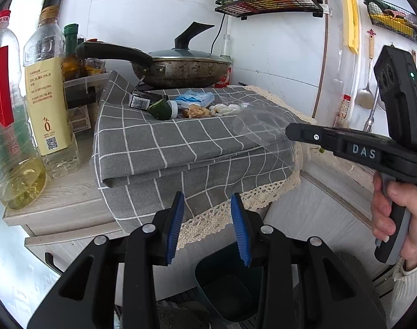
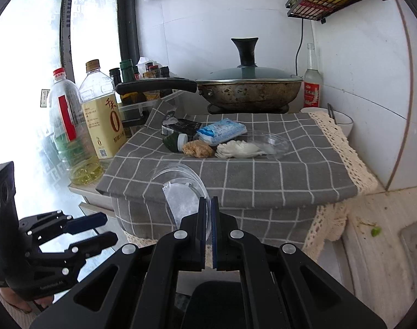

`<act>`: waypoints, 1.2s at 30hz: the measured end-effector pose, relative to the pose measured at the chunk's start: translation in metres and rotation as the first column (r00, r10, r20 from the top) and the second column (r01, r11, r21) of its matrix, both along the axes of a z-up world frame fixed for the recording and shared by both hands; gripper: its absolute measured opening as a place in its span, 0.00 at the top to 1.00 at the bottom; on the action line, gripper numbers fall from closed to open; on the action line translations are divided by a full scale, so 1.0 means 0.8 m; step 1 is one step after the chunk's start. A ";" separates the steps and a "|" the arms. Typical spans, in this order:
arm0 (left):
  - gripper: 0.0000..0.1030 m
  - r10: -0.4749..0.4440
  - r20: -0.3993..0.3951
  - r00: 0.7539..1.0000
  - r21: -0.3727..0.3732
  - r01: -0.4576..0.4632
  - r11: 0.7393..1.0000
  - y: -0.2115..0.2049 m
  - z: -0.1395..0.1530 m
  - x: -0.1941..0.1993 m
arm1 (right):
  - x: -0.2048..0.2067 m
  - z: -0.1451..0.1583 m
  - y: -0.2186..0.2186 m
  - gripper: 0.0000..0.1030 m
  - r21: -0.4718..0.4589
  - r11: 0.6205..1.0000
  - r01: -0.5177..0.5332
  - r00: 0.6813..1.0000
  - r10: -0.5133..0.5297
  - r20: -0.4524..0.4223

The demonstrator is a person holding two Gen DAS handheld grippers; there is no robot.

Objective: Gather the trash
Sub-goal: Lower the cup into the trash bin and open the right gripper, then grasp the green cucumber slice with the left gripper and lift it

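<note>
Fingers [image 2: 211,219] of the right gripper [image 2: 208,229] were clamped on a clear plastic container [image 2: 181,189], held off the front edge of the cloth-covered bench [image 2: 263,181], while the left gripper [image 1: 207,229] stood with its fingers apart above a dark bin [image 1: 225,288] at 6 o'clock. Toward 12 o'clock sat the lidded pan [image 2: 249,87], then the blue packet [image 2: 222,130], a green bottle [image 2: 174,141] and white scraps [image 2: 238,149].

A home kitchen: a lidded frying pan [image 2: 246,90] is sitting by cooking-oil bottles [image 2: 103,115] and a wall spice rack [image 1: 268,0].
</note>
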State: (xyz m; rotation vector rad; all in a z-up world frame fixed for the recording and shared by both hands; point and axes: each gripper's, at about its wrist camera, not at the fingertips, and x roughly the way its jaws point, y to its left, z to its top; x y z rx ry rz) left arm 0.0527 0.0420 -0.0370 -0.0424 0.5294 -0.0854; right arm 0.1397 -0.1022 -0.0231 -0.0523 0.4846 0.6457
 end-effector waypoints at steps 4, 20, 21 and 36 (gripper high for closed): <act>0.63 -0.005 -0.002 1.000 0.020 0.005 1.000 -0.011 0.001 -0.003 | -0.016 -0.039 -0.014 0.97 -0.044 0.999 0.027 0.999 -0.029 -0.037; 0.63 0.009 -0.022 1.000 0.050 -0.008 0.999 -0.022 -0.004 -0.019 | 0.013 -0.170 -0.033 0.82 -0.139 0.986 0.095 0.955 -0.130 -0.268; 0.63 0.011 -0.022 1.000 0.049 -0.010 0.999 -0.022 -0.004 -0.019 | 0.012 -0.169 -0.034 0.66 -0.130 0.987 0.094 0.957 -0.126 -0.262; 0.46 0.055 0.020 0.998 0.038 -0.056 0.998 0.026 0.070 0.053 | 0.005 -0.025 -0.051 0.52 0.064 0.998 0.010 0.993 -0.003 -0.114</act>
